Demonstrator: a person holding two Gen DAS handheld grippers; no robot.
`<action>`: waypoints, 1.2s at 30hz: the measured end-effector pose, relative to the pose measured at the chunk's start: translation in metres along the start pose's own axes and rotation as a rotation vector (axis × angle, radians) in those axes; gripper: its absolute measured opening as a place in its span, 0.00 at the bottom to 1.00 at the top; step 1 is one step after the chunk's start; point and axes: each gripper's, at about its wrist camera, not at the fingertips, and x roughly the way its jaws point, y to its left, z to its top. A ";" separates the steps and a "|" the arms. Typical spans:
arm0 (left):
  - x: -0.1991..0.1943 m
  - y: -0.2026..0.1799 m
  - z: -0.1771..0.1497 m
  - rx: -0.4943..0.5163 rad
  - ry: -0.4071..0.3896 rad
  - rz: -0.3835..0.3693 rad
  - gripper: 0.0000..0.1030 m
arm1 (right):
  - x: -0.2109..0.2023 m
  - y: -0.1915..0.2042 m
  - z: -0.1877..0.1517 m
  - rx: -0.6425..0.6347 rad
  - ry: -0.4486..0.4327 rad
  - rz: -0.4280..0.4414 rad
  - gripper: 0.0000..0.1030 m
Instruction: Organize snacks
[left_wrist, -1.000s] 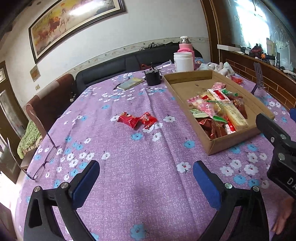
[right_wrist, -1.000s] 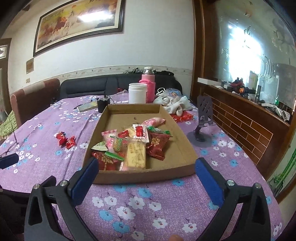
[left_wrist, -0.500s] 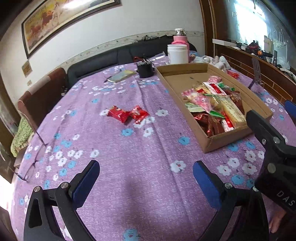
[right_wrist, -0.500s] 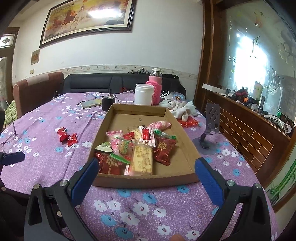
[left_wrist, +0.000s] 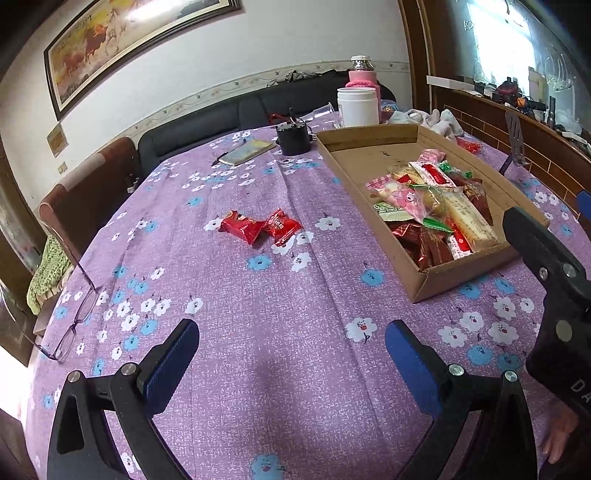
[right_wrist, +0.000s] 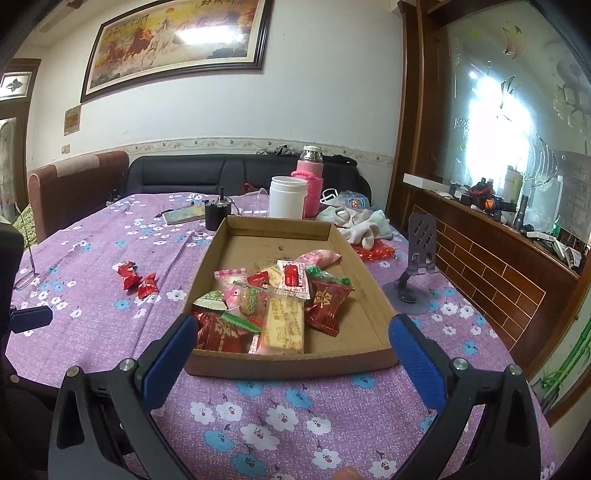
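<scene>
A shallow cardboard tray (left_wrist: 476, 267) (right_wrist: 280, 367) holds several wrapped snacks piled at its near end (left_wrist: 432, 206) (right_wrist: 269, 306). Two red snack packets (left_wrist: 258, 225) (right_wrist: 136, 278) lie loose on the purple flowered tablecloth, left of the tray. My left gripper (left_wrist: 291, 350) is open and empty, above bare cloth well short of the red packets. My right gripper (right_wrist: 291, 343) is open and empty, its blue fingertips straddling the tray's near edge from above.
A black cup (left_wrist: 293, 138), notebook with pen (left_wrist: 245, 152), white jar (right_wrist: 287, 196) and pink-sleeved bottle (right_wrist: 309, 181) stand at the table's far side. Glasses (left_wrist: 74, 314) lie at the left edge. A grey phone stand (right_wrist: 415, 266) and white cloth (right_wrist: 364, 225) are right of the tray.
Both grippers have lifted and tilted slightly; the views shifted a little. Both stay open and empty. No snack has moved.
</scene>
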 end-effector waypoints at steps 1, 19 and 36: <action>0.000 0.000 0.000 0.003 -0.001 0.004 0.99 | 0.000 0.000 0.000 -0.001 0.000 0.001 1.00; -0.001 -0.001 -0.001 0.007 -0.006 0.020 0.99 | -0.001 -0.001 -0.001 0.006 0.000 -0.002 1.00; -0.001 0.000 -0.002 0.008 -0.004 0.031 0.99 | -0.003 -0.001 0.001 0.004 -0.006 0.000 1.00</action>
